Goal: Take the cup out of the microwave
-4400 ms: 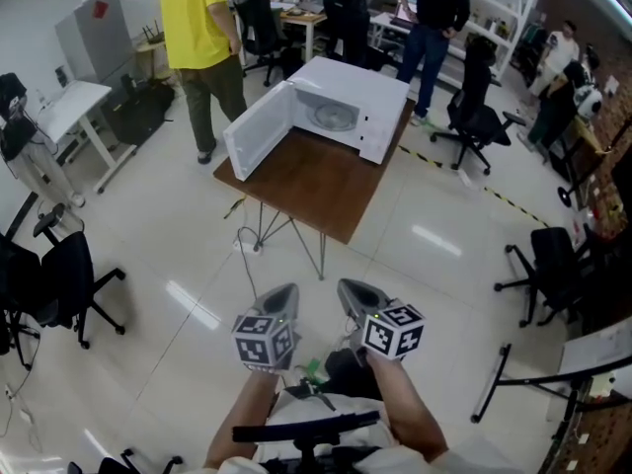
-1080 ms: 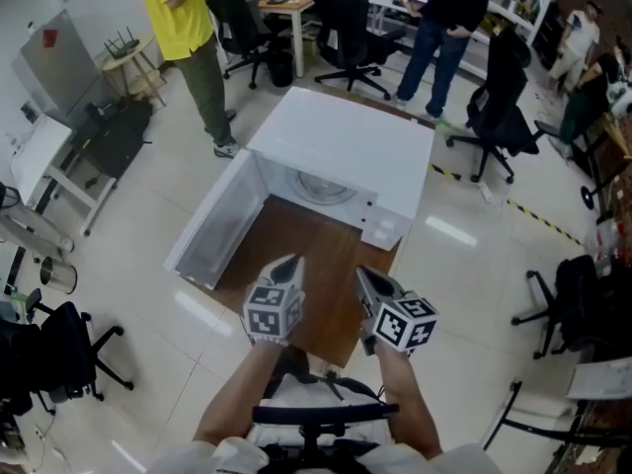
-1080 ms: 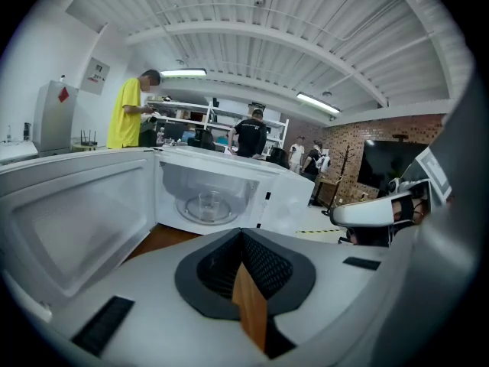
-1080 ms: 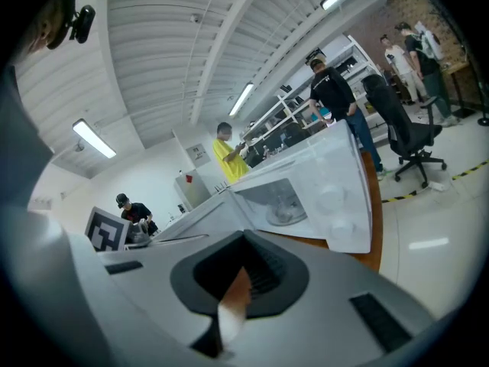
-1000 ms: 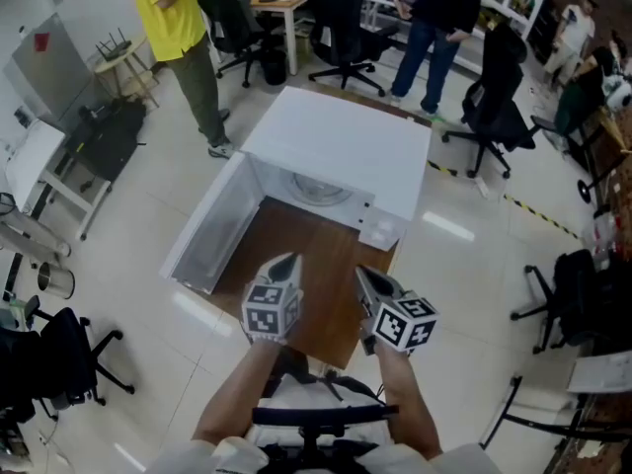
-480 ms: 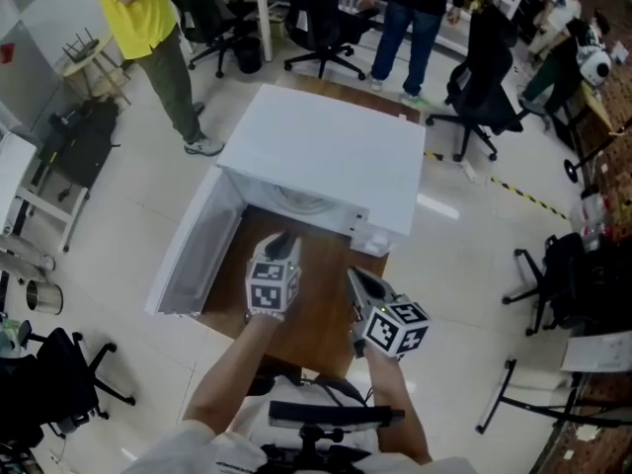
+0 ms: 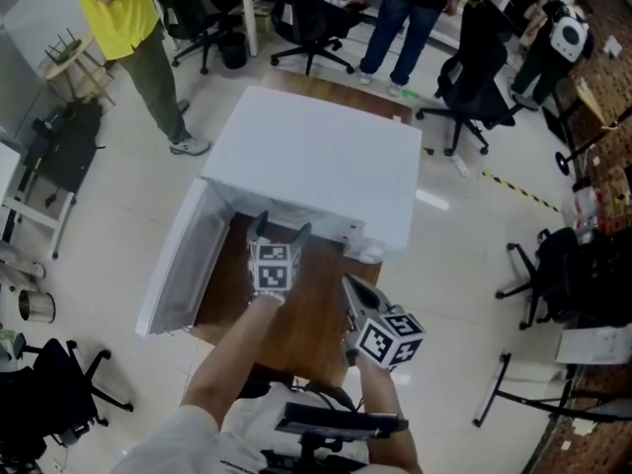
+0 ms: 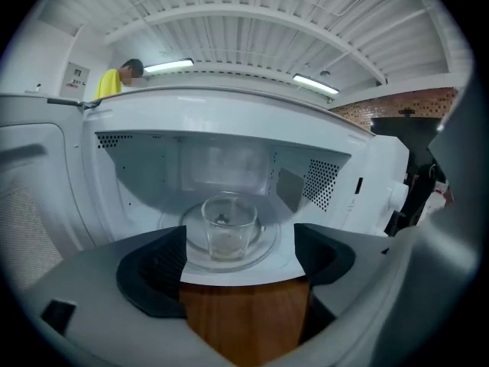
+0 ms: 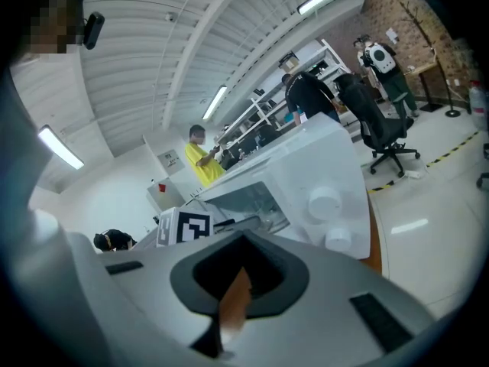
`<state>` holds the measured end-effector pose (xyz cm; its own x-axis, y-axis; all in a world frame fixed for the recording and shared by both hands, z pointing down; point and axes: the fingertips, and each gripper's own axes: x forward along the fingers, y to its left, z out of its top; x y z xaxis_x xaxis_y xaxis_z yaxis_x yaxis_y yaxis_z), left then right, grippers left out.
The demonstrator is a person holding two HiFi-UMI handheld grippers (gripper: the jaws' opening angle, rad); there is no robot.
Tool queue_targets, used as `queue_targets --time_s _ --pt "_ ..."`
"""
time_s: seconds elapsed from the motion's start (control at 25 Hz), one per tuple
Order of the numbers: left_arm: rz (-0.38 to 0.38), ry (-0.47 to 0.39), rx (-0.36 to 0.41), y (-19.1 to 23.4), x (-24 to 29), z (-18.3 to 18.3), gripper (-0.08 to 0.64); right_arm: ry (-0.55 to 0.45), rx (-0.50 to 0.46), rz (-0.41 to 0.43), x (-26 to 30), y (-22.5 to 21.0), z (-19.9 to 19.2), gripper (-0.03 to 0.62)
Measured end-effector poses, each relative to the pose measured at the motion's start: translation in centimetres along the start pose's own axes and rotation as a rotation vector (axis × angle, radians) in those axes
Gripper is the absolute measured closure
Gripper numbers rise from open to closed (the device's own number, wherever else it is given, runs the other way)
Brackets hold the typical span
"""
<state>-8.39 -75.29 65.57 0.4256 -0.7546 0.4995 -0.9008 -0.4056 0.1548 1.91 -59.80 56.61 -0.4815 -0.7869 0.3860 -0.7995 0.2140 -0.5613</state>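
Glossy pale floor (image 7: 464,235), black office chairs (image 7: 472,79), brick wall (image 9: 405,6) beyond.

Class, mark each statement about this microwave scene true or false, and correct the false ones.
1. The microwave has its door open. True.
2. The cup lies on its side on the table. False: it stands upright on the turntable inside the microwave.
3. The left tool grips the cup. False: its jaws have just been opening and stand apart, with the cup further in and untouched.
4. The right tool is shut and holds nothing. True.
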Motion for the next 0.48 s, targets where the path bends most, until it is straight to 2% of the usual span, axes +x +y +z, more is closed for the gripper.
queue_targets --time_s 0.12,0.48 --pt "-0.003 -0.016 -0.01 0.4 1.7 0.3 0.087 -0.001 0.005 -0.013 0.1 -0.3 0.0 0.58" --pt "0.02 0.014 0.002 1.5 6.5 -0.5 0.087 -0.008 0.03 -0.047 0.0 -1.1 -0.3 0.58"
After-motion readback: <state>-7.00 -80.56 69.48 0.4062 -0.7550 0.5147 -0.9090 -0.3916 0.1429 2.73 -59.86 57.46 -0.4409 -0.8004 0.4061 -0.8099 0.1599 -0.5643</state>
